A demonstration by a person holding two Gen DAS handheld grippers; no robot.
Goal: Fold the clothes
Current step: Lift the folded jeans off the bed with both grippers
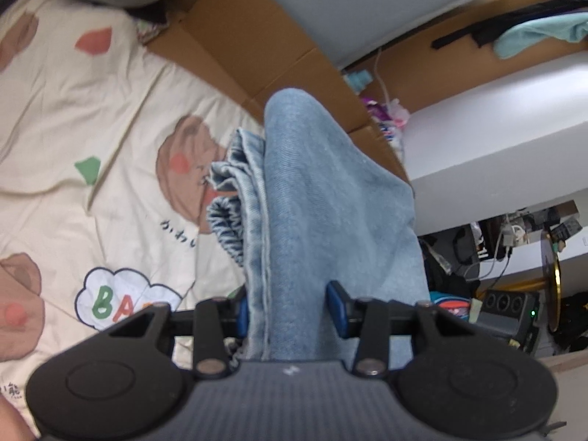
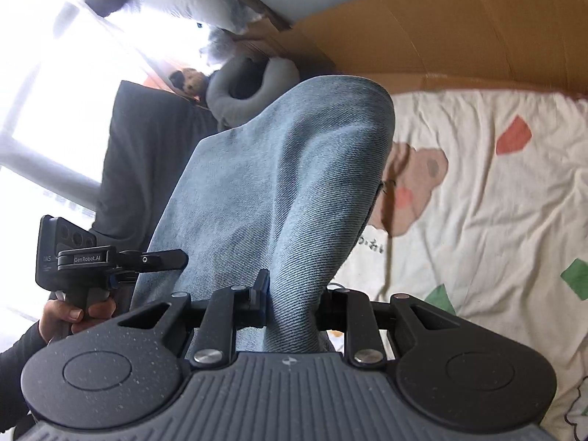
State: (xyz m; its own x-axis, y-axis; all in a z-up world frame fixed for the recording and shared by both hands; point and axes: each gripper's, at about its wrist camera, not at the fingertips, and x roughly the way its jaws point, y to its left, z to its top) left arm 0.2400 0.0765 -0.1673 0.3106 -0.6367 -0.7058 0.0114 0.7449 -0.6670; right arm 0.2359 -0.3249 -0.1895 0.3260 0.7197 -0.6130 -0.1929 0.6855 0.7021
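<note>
While the left gripper [image 1: 290, 310] pinches one edge of the light-blue jeans [image 1: 323, 198], the right gripper [image 2: 294, 299] clamps another; denim runs forward from between both sets of jaws, lifted above the cream printed bedsheet [image 2: 477, 202].

We see light-blue denim jeans [image 1: 323, 198], lifted off the cream printed bedsheet [image 1: 92, 117] and draped in a rounded fold. The gathered elastic waistband [image 1: 226, 224] hangs bunched at one side.
</note>
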